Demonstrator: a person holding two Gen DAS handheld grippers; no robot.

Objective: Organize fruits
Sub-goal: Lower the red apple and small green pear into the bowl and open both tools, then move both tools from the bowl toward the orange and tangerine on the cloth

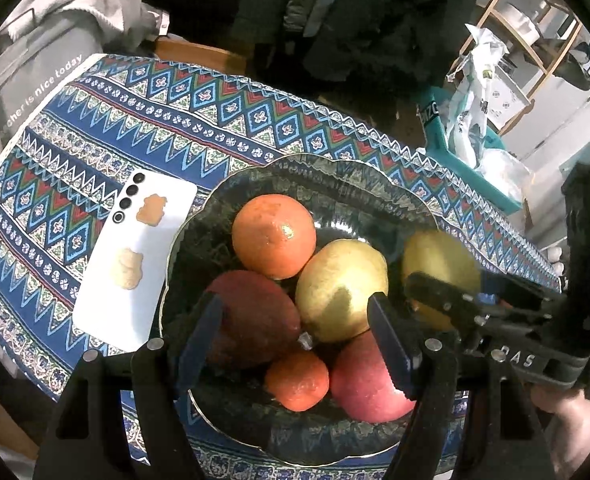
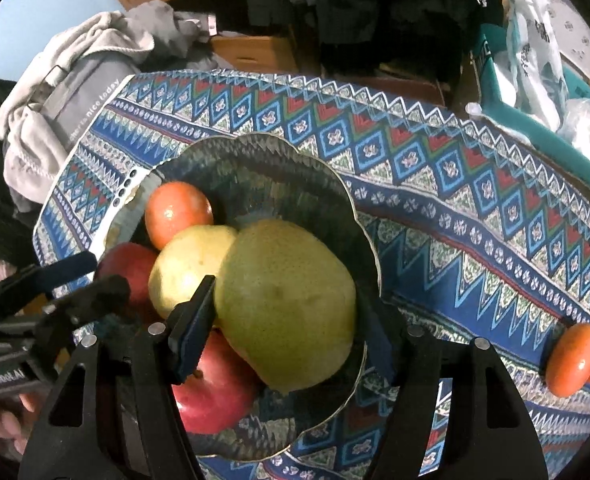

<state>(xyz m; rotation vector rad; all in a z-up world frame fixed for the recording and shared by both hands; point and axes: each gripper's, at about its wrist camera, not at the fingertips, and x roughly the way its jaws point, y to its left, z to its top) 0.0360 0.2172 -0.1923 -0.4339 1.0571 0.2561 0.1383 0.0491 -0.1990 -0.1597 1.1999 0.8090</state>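
Jaws around speckled green pear [image 2: 285, 304]

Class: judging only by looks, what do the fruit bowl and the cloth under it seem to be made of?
Bowl: probably glazed ceramic or glass; dark, glossy, with a thin pale scalloped rim and bright reflections.
Cloth: likely woven or printed fabric; matte, patterned in blue, red and white, draping over the table edge.

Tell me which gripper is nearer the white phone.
Left. The left gripper hangs open over the bowl's phone-side fruit; the right gripper, clamping a pear, is across the bowl from the white phone.
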